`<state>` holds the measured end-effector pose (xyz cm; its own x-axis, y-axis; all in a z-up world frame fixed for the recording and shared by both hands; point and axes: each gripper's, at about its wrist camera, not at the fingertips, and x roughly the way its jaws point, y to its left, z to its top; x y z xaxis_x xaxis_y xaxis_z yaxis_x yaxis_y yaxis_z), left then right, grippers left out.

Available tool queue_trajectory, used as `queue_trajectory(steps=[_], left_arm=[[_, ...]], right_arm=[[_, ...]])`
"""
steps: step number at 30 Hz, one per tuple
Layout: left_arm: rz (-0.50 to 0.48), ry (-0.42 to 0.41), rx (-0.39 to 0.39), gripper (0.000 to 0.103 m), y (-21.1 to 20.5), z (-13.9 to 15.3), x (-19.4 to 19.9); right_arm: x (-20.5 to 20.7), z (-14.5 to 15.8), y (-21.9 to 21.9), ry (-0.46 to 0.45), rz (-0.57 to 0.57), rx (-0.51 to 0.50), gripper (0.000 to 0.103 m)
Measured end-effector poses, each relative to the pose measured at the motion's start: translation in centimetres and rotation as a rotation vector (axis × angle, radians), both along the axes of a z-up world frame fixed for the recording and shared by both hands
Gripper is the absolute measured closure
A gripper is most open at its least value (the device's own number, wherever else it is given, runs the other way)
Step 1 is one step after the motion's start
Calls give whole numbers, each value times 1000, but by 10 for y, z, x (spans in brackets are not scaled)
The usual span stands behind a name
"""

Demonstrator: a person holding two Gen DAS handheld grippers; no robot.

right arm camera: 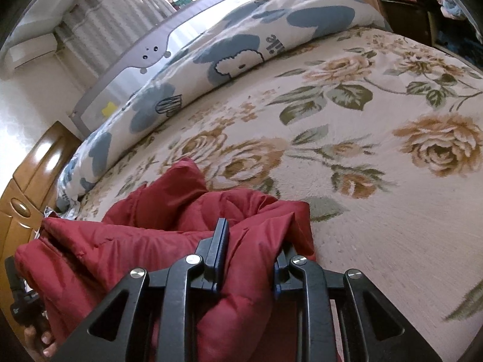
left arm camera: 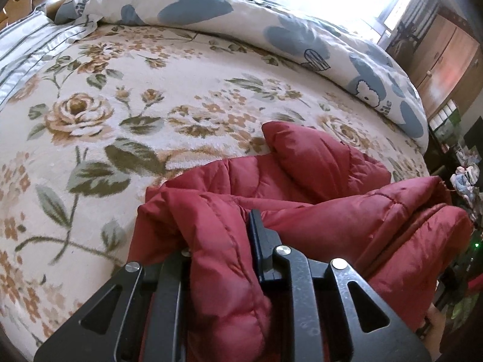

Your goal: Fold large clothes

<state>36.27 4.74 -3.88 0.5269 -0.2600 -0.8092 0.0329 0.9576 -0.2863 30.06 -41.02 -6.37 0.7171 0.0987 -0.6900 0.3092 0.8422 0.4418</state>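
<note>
The puffy quilted red jacket point(left arm camera: 317, 205) lies bunched on the cream floral bed blanket point(left arm camera: 120, 120). The left gripper point(left arm camera: 220, 250) and right gripper point(right arm camera: 250, 256) fingers each pinch a thick fold.

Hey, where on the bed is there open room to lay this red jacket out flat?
The floral blanket lies bare from the red puffer jacket out to the rolled blue-patterned duvet along the far edge; the right wrist view shows the same open stretch. The crowded part is the near edge, where the jacket bunches in the left gripper and right gripper.
</note>
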Motion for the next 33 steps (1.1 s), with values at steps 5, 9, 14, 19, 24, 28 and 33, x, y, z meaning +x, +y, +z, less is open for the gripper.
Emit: queue_trajectory(steps=[5,9,14,19,24,28,33], left_arm=[[2,2,2,84,-3,-7,11],[0,5,-10,84,-3,-9,15],[0,7,-17,84,-1,-8,16],[2,-9,-39,82,8,9,7],[8,-52,-70,77,23,35,-13],[0,-105,-46,75,23,55,-33],[31,-158,-30,67,27,74,-55]], right_arm=[[13,-11,-3,10,-21,5,78],[18,-15,-6,14,-31,24,78],[19,-18,-8,16,-37,35,77],[21,-19,-8,16,-29,26,76],[25,-20,-5,19,-19,16,76],[29,-20,0,20,-11,-3,75],[31,-21,0,21,-7,-11,75]])
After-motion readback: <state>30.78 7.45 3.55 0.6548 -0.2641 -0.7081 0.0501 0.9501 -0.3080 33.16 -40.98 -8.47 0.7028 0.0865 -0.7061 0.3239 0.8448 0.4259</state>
